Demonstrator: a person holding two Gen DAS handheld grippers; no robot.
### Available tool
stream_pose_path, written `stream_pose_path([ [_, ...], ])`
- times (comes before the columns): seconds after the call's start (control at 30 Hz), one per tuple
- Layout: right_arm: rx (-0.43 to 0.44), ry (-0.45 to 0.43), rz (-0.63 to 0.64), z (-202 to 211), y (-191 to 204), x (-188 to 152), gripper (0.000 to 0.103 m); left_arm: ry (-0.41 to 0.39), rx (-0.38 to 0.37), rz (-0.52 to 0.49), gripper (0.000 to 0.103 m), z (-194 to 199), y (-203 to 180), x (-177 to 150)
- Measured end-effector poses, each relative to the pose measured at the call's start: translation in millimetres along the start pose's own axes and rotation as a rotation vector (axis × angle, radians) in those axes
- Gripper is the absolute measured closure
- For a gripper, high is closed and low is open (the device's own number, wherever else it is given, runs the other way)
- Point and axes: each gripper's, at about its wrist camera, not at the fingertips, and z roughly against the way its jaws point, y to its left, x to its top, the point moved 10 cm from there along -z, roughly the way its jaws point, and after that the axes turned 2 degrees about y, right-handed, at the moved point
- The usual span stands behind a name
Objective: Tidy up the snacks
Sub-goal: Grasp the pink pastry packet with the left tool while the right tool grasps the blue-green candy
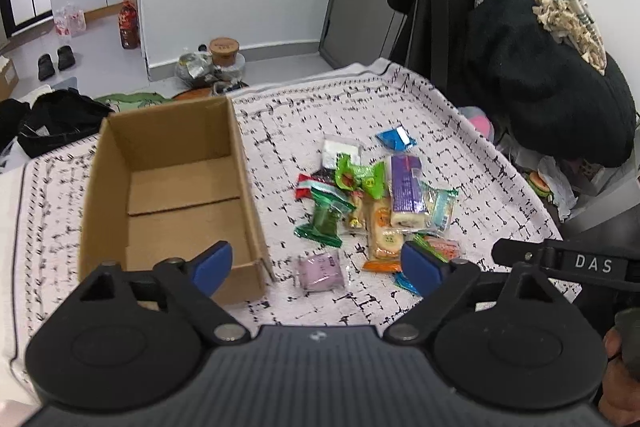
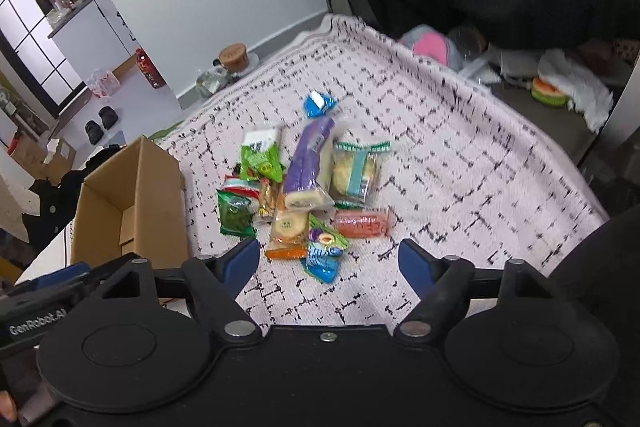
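Beside the snack pile [image 1: 372, 199] on the patterned cloth [image 1: 460, 131]: empty cardboard box [image 1: 176, 183], just left | only left wrist shows pink packet [image 1: 322, 269] near box; right wrist's blurry | black coats [image 1: 532, 75] behind pile | left gripper [image 1: 316, 265], right gripper [image 2: 326, 261] both gaping, holding nothing | crinkly mixed wrappers, purple roll [image 2: 308, 163] biggest

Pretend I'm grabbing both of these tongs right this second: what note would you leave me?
Left tongs: open, empty, above the pale purple packet.
Right tongs: open, empty, above the blue wrapper and orange packet.
Cardboard box: on the patterned cloth, left of the pile, nothing seen inside.
Snacks: all loose on the cloth, including the purple roll cake and a lone blue packet farther back.
Done: nothing boxed yet.
Left: move every snack into the box.
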Motion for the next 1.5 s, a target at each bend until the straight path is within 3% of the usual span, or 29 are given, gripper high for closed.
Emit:
stream_pose_path([
  [0.57, 0.011, 0.122, -0.109, -56.2, -18.9, -11.2, 0.051, 0.1, -0.025, 0.056, 0.045, -78.5, -15.4, -20.7],
  [0.7, 0.022, 0.136, -0.118, -65.6, -16.9, -11.0, 0.055, 0.101, -0.007, 0.066, 0.046, -93.0, -10.4, -23.4],
  [1.2, 0.006, 0.185, -0.118, -102.0, -5.9, -13.8, 0.055, 0.133, 0.031, 0.115, 0.046, -132.2, 3.8, -37.3],
  [1.5, 0.0, 0.196, -0.104, -115.2, 2.6, -17.0, 0.057, 0.121, 0.033, 0.131, 0.062, -127.3, 7.8, -38.9],
])
